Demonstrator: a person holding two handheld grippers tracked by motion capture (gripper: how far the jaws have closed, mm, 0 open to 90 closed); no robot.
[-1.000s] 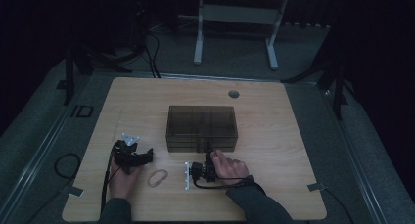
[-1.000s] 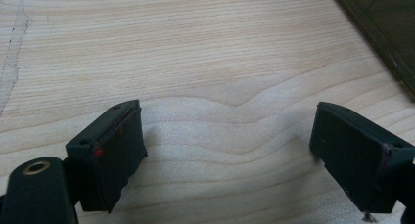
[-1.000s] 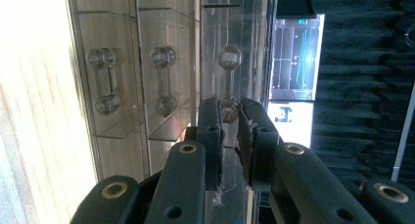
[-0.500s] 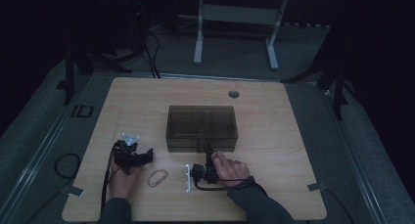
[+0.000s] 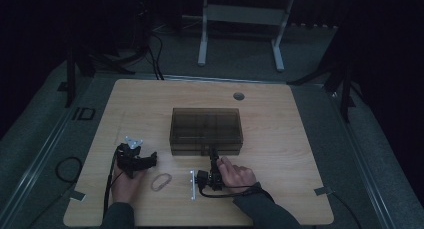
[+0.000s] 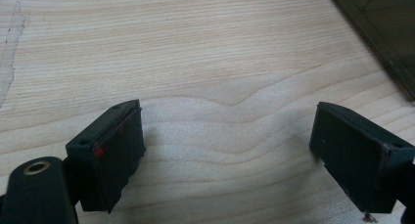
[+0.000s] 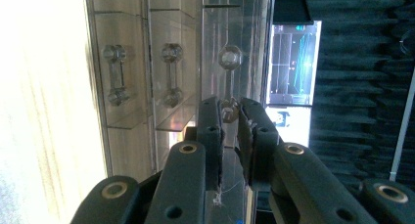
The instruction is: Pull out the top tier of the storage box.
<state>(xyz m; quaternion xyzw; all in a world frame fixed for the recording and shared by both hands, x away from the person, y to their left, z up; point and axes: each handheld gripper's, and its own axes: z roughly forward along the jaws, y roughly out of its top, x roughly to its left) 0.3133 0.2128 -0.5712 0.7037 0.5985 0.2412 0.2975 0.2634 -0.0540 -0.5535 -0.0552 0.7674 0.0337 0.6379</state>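
Dim room overhead, bright and sharp close up

The high view is dark and grainy, only the tabletop (image 5: 280, 139) faintly lit. Under the left claw (image 6: 235, 150) the wood is evenly bright with a soft shadow. Left of the right claw (image 7: 234, 121), glare whites out the tabletop; the clear box (image 7: 161, 62) reflects.

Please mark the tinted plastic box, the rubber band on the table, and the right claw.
tinted plastic box (image 5: 206, 124), high view, on the middle of its lid.
rubber band (image 5: 161, 181), high view, on the loop lying on the wood.
right claw (image 7: 234, 117), right gripper view, midway between its fingertips at the box's latch.
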